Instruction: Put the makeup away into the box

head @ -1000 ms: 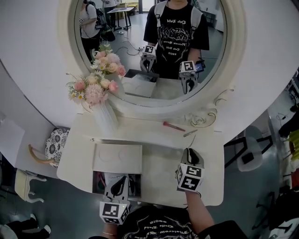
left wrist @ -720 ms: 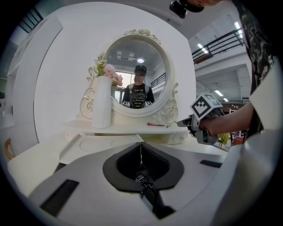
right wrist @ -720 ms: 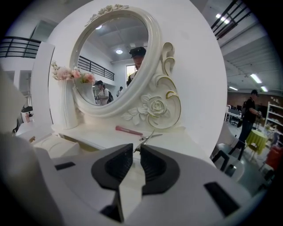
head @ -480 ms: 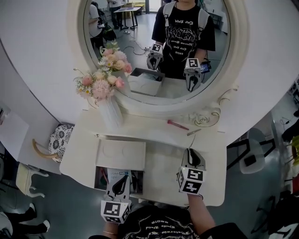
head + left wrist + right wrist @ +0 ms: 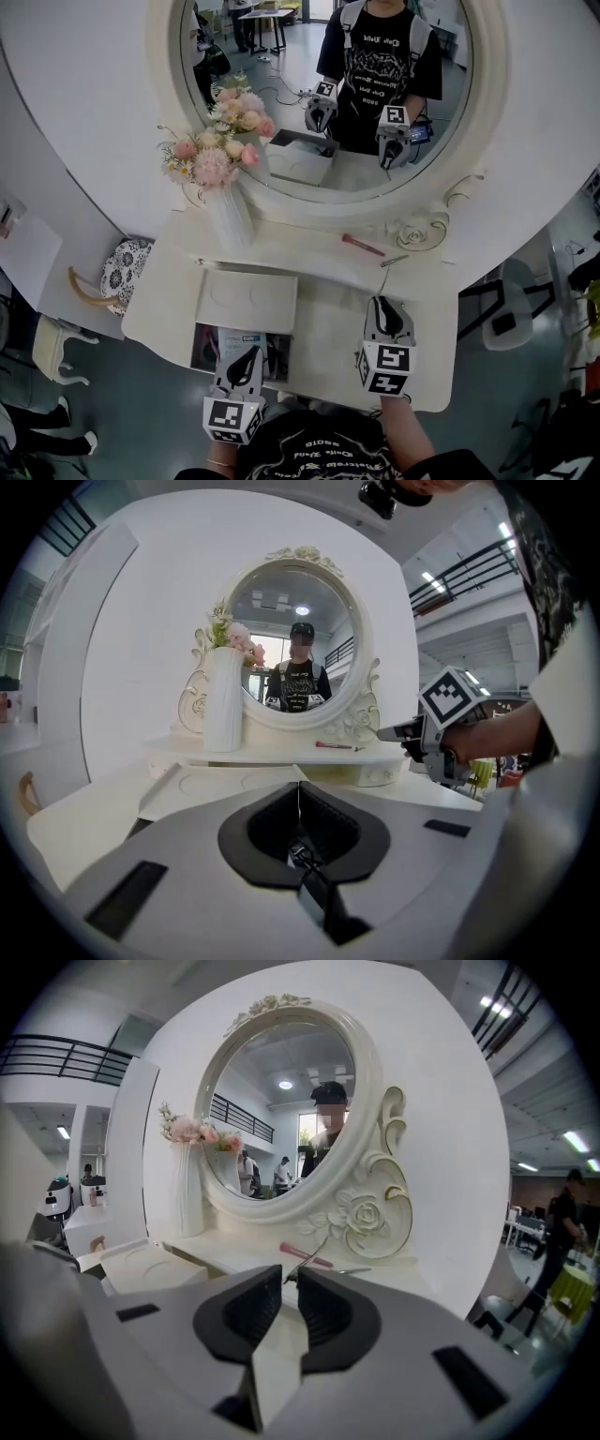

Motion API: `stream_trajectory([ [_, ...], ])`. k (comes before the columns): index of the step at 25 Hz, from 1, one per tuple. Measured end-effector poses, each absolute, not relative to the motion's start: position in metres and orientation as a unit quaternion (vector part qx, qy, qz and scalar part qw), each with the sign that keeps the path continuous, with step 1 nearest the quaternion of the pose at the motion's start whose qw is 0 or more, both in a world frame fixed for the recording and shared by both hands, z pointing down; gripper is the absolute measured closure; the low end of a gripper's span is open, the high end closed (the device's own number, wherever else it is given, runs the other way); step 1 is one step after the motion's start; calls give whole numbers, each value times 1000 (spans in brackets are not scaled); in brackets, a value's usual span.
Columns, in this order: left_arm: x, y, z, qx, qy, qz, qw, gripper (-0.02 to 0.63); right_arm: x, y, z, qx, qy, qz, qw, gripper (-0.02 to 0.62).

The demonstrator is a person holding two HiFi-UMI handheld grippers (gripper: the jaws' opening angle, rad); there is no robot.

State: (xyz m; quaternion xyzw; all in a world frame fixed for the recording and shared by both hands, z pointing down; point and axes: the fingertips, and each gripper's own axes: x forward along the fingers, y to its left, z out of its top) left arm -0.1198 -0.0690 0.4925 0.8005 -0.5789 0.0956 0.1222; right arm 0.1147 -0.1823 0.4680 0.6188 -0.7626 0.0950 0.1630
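An open white box [image 5: 208,349] sits at the table's front left, its lid [image 5: 248,300] lying flat behind it. Over the box my left gripper [image 5: 246,356] hangs shut, and its own view shows the jaws meeting with nothing between them [image 5: 298,794]. To the right, above the tabletop, my right gripper [image 5: 381,305] is shut on a thin dark makeup stick [image 5: 309,1255] that pokes out ahead of the tips [image 5: 290,1277]. A pink makeup pencil [image 5: 362,246] [image 5: 305,1256] and a thin silver piece [image 5: 394,261] lie under the mirror.
A white vase [image 5: 232,217] of pink flowers stands at the back left beside the round mirror [image 5: 328,103]. The mirror's carved rose frame [image 5: 370,1213] rises right behind the pencil. A patterned stool [image 5: 120,272] stands left of the table [image 5: 328,323].
The right gripper has risen slightly with the thin stick in it. The left gripper stays over the box. The head view has drifted, so the table sits further right.
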Motion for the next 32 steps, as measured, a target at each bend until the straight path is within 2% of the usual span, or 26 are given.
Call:
stream_trajectory([
  [32, -136, -43, 497, 772, -614, 76, 145, 591, 63, -152, 475, 527, -831, 73, 160, 534],
])
